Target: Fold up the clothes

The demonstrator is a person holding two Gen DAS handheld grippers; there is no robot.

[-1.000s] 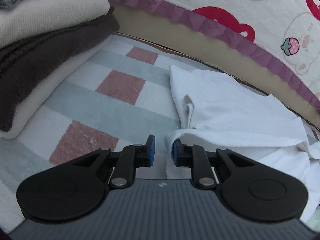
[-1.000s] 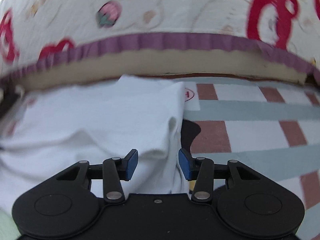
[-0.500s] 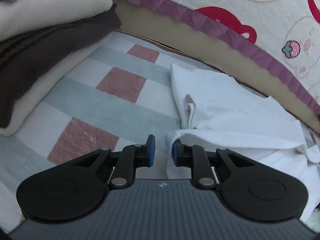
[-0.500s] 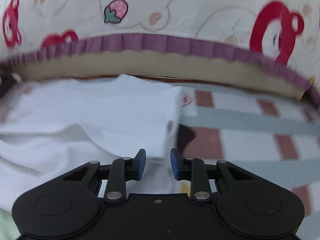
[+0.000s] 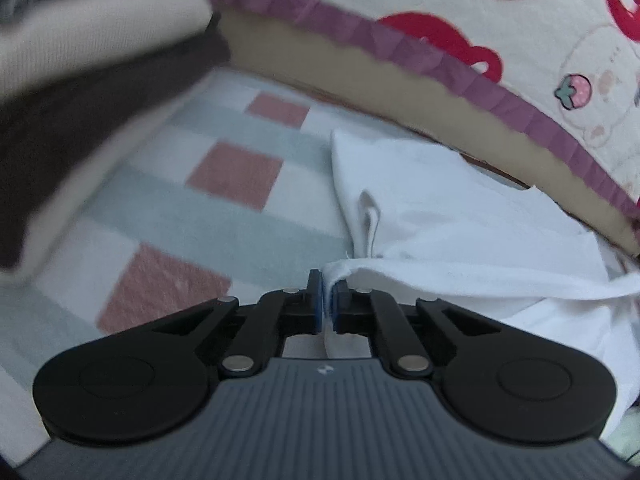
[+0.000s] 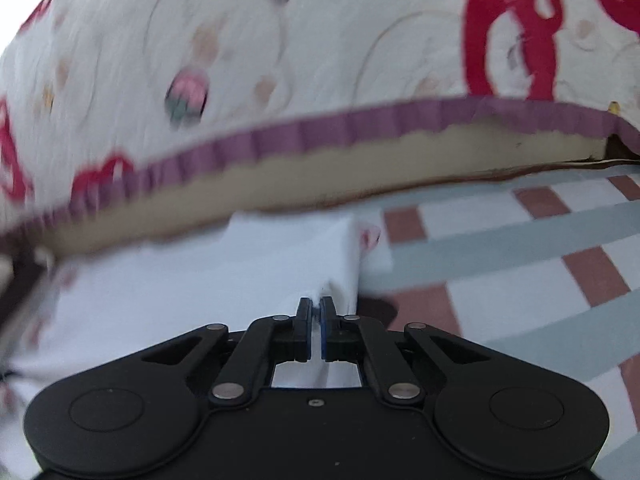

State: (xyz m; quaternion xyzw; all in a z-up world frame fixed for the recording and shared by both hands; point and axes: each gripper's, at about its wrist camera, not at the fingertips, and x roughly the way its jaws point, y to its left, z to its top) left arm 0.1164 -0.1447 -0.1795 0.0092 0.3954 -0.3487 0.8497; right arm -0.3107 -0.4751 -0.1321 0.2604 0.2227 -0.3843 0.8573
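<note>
Pinching a rolled edge of the white cotton garment, the left gripper has its blue-padded jaws closed with the cloth caught between them; a thin strip of white fabric shows in the slit between the pads. From that grip the garment spreads away to the right in the left wrist view, rumpled, with a folded seam standing up near its left border. It lies on the checked rug of pale green bands, white squares and dusty-pink squares, its far edge close to the foot of the bed. Right gripper likewise clamped on the same white garment, at a corner of a folded layer; the fabric rises a little from the rug at the pinch and casts a dark shadow just to the right. A small red-printed label peeks out beside the garment's far right corner. Behind it runs the cream quilt with red bear and strawberry prints, trimmed by a purple pleated frill over a tan base strip. In the left wrist view, a stack of folded clothes, cream over dark brown, sits at the upper left on the rug, well apart from the garment. Both views show motion blur.
</note>
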